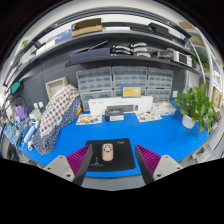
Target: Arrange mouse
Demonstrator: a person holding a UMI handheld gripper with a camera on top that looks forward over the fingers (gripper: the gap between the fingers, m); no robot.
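Observation:
A small beige mouse [107, 152] lies on a black mouse mat [113, 155], toward the mat's left side. The mat rests on a blue table cover [60, 146]. My gripper [112, 163] hovers over the near edge of the mat, its two fingers with pink pads [75, 160] spread wide apart. The mouse sits just ahead of the fingertips, in line with the gap between them, and neither finger touches it. Nothing is held.
A potted green plant [195, 105] stands at the right back of the table. White boxes and small items [120, 104] line the rear edge. A patterned cloth bundle [58, 106] lies at the left. Shelves [110, 48] rise behind.

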